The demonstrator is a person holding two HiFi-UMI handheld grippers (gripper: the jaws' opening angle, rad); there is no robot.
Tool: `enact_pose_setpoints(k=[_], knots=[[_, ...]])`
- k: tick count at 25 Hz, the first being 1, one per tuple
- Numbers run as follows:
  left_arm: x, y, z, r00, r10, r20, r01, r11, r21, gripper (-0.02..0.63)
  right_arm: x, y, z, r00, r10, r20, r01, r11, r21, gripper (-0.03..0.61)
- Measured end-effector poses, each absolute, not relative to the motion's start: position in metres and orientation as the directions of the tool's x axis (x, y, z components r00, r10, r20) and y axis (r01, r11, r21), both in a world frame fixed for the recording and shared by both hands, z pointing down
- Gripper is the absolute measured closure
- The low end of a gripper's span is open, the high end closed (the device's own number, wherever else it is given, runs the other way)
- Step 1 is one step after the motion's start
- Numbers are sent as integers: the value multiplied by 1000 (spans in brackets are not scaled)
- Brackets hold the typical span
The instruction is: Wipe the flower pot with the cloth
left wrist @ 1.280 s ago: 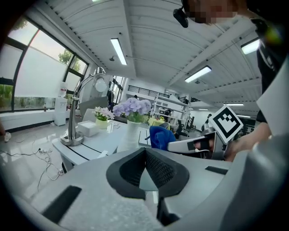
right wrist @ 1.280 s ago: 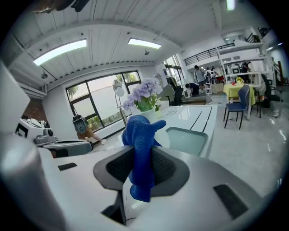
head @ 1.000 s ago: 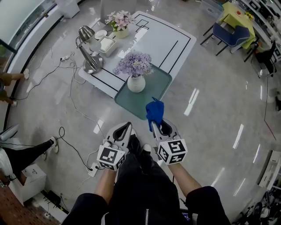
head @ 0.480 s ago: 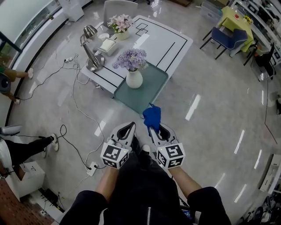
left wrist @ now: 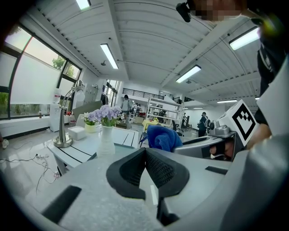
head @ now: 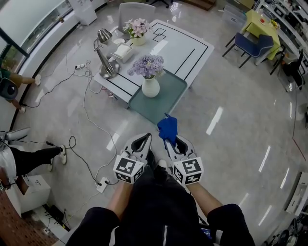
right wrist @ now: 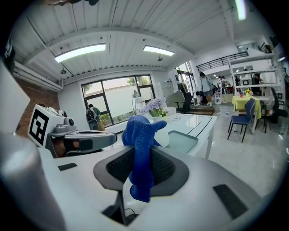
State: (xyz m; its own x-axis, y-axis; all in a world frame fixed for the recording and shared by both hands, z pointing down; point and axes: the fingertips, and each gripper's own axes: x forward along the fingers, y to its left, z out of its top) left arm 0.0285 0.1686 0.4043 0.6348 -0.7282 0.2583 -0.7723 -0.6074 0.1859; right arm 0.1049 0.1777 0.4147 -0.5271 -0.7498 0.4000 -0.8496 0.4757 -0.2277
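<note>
Photographed from overhead: white rectangular table with black line markings (head: 185,45), planted on a glossy grey floor (head: 236,110). Carried a teal rectangular tray (head: 168,101) at the near corner and, standing on that tray, a white ceramic vase of purple flowers (head: 150,88). Held along the left edge a silver metal desk lamp (head: 107,62), with a shallow white box (head: 123,51) just beside it and a pale pot of pink flowers (head: 138,34) near the far corner. Backed on the far side by a grey chair (head: 131,10). Floor to the left strewn with thin white cables (head: 86,96), running past the table towards a white power strip (head: 102,185) well apart from it.
</note>
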Motion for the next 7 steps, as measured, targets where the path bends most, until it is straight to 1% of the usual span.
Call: enact_pose_setpoints(k=[7], knots=[[27,172,404,633,-729,262,-774,-605,187,607,100,181,415,-537,-740,404,-843,486,-231,482]])
